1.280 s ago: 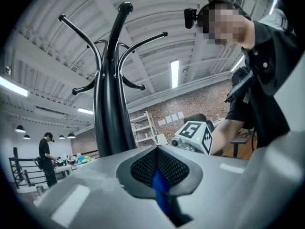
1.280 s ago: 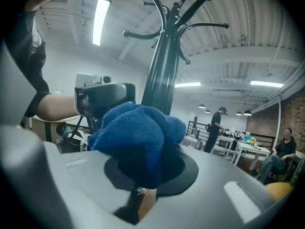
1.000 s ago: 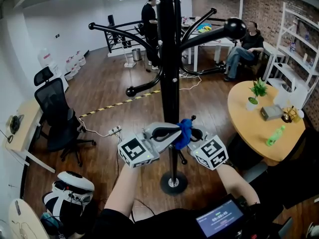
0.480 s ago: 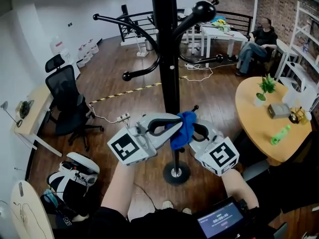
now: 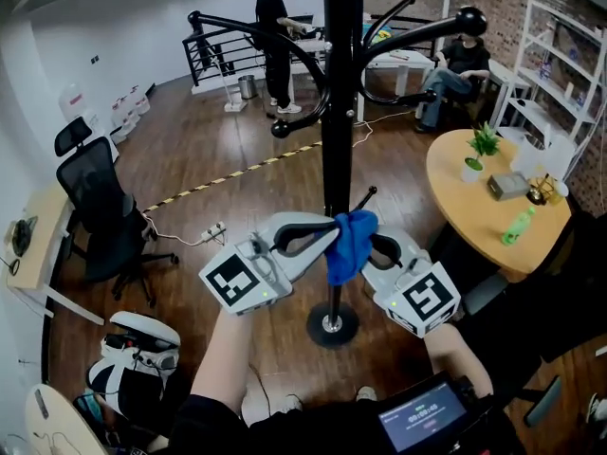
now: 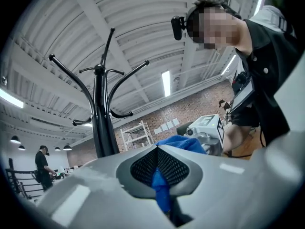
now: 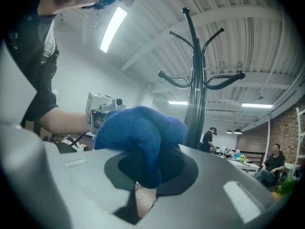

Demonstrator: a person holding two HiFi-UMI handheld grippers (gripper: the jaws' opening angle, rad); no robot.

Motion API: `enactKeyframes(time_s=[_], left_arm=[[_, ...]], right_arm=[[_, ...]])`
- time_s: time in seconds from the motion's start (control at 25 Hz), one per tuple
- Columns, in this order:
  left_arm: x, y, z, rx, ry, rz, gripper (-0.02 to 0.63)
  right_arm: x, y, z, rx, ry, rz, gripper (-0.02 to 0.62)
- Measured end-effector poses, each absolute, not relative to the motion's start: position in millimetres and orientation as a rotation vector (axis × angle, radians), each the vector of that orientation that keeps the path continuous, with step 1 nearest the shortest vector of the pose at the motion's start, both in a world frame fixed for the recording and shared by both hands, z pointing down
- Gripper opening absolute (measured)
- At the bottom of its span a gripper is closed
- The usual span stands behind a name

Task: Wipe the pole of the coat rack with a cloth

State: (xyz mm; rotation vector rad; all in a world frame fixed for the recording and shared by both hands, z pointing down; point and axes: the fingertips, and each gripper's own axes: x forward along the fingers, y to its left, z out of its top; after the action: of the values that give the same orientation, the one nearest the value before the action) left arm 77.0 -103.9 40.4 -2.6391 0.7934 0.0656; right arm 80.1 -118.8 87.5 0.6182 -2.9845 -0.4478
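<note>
Two hand-held grippers meet low on the coat rack in the head view: the left hand-held gripper [image 5: 325, 236] and the right hand-held gripper [image 5: 368, 246], both of smooth grey plastic with rounded shells, close from either side on a soft, bunched blue cloth [image 5: 350, 245]. The cloth sits right at the glossy black pole [image 5: 338, 112], a straight round tube with curved, ball-tipped arms and a flat round base [image 5: 331, 326] on the wood plank floor; whether the cloth touches the pole cannot be told here. To the right a round wooden worktop [image 5: 465, 211] carries a white pot [image 5: 471, 171] with a green plant in it and a green bottle [image 5: 517, 227]. In the left gripper view the jaws are pressed together on a narrow fold of the cloth against their dark meshed pads, and the pole rises beyond. In the right gripper view the jaws clamp a thick fuzzy wad of the cloth, with the pole just behind it.
</note>
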Motion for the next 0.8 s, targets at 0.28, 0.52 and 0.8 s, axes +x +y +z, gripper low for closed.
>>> enactKeyframes(time_s=[0.28,0.52,0.8], left_arm=[[44.6,-95.0,78.0,-2.745,0.608,0.087,0.003],[42.2,-112.0,133.1,-2.842,0.572,0.103,0.005],[46.6,-130.9,228.5,-2.772,0.563,0.121,0.005]], right_arm=[[46.7,-97.6,133.4,0.829,-2.918,-0.309,0.049],[45.9,-111.0,181.7,0.917,-2.902,-0.2,0.049],[44.4,-121.2,280.1,0.918,-2.921,-0.252,0.049]])
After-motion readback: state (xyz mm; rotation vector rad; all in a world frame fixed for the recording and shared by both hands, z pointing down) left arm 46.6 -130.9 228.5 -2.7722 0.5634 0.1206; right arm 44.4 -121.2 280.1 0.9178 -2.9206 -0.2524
